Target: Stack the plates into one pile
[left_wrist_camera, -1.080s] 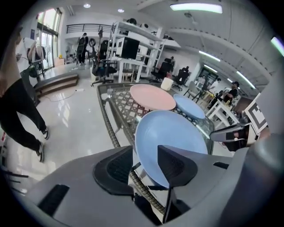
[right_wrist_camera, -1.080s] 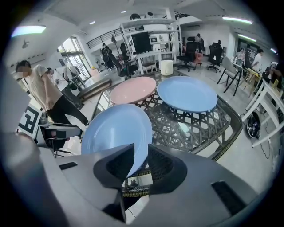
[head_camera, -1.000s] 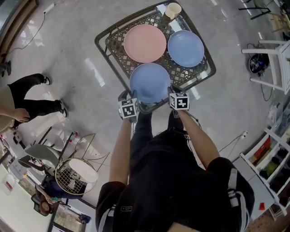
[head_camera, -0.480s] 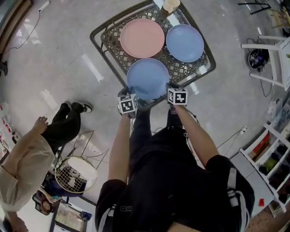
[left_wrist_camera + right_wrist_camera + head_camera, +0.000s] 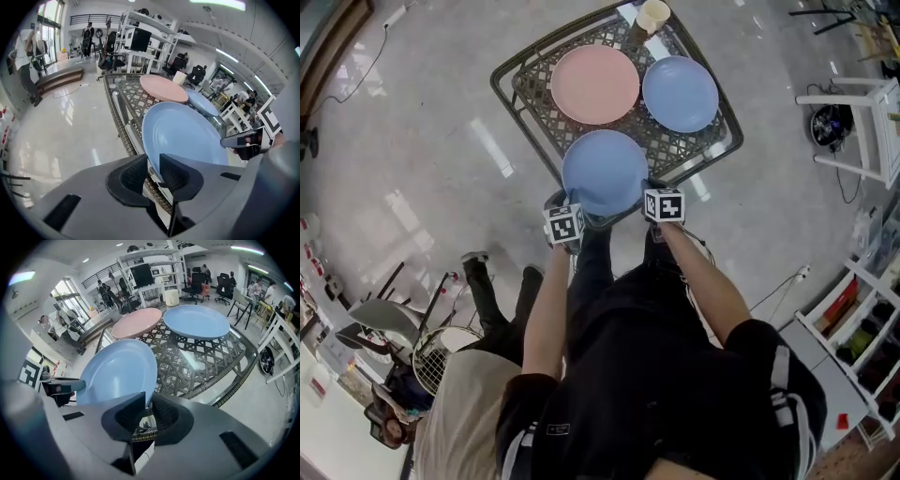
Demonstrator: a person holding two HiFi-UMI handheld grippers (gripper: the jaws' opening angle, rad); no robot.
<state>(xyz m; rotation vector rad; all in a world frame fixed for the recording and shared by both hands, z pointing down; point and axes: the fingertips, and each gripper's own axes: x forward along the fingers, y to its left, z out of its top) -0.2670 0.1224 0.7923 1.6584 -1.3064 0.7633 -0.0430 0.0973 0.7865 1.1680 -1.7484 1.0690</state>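
The near blue plate [image 5: 605,172] is held at the near edge of the dark woven table [image 5: 517,94], and it is gripped from both sides. Its left rim is caught between the jaws of the left gripper [image 5: 567,199]. Those jaws have just been closing, and now they are pressed on the thin edge, with only a small gap left between them for the rim. Its right rim is pinched in the same way by the right gripper [image 5: 649,187], whose jaws are drawn close together on the edge. In the gripper views this plate is seen tipped a little, not flat like the others. It cannot be told whether its far edge is rested on the table.

Two more plates are laid flat farther back on the table. A pink plate [image 5: 595,84] is placed at the far left, and a far blue plate [image 5: 680,93] is placed just beside it on the right. Both are set apart from the near blue plate, so no pile is made yet. A pale cup [image 5: 652,16] is set at the far corner, behind those two plates. A person in a pale top [image 5: 469,422] is seen at the lower left.
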